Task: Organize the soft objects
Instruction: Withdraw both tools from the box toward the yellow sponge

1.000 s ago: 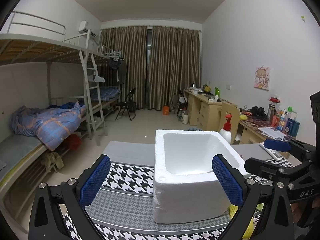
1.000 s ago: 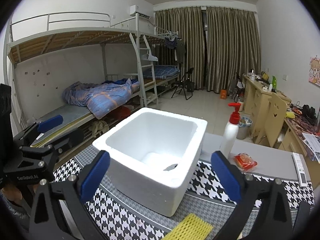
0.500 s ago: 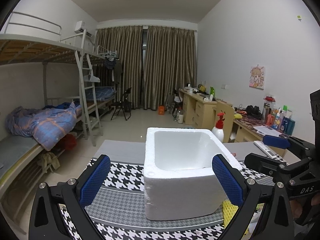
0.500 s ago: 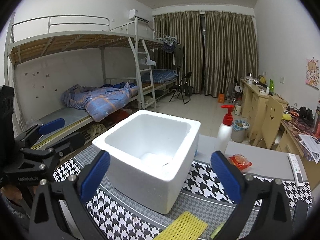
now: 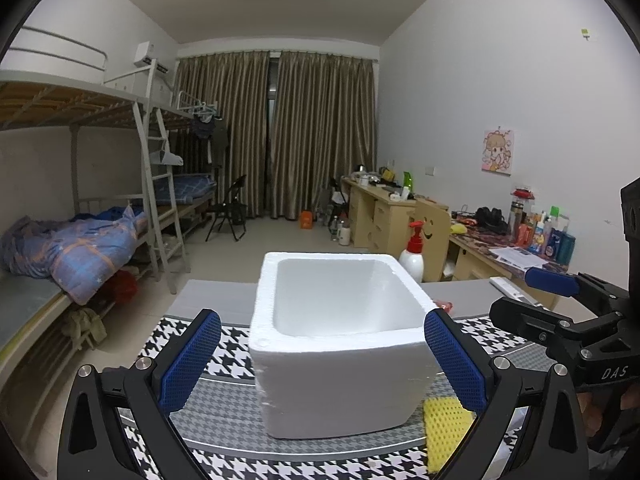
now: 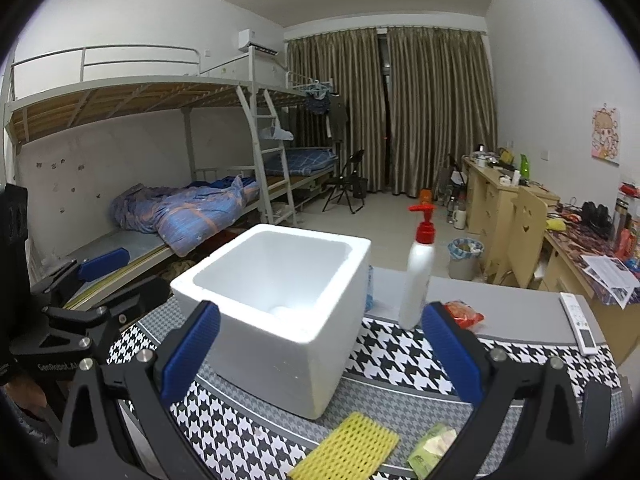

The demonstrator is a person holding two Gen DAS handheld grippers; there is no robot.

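table cover [image 6: 404,356]: black-and-white houndstooth cloth with grey bands, filling the lower part of both views.
foam box [image 5: 340,344]: white, open-topped, at the centre of the left wrist view and left of centre in the right wrist view [image 6: 280,316]; it stands on the cloth, and what lies at its bottom cannot be told.
left gripper [image 5: 322,360]: jaws spread wide, nothing between the blue pads, framing the box from the bottom of its own view; seen side-on at the left edge of the right wrist view [image 6: 92,288].
right gripper [image 6: 320,354]: jaws spread wide and empty, low in its own view; side-on at the right edge of the left wrist view [image 5: 560,308].
pump bottle [image 6: 418,276]: white with red top, upright, right of the box.
yellow mesh pad [image 6: 348,450]: flat on the cloth at bottom centre, just in front of the box.
green tissue pack [image 6: 432,450]: just right of the pad.
red packet [image 6: 464,314]: behind the right pad, near the bottle.
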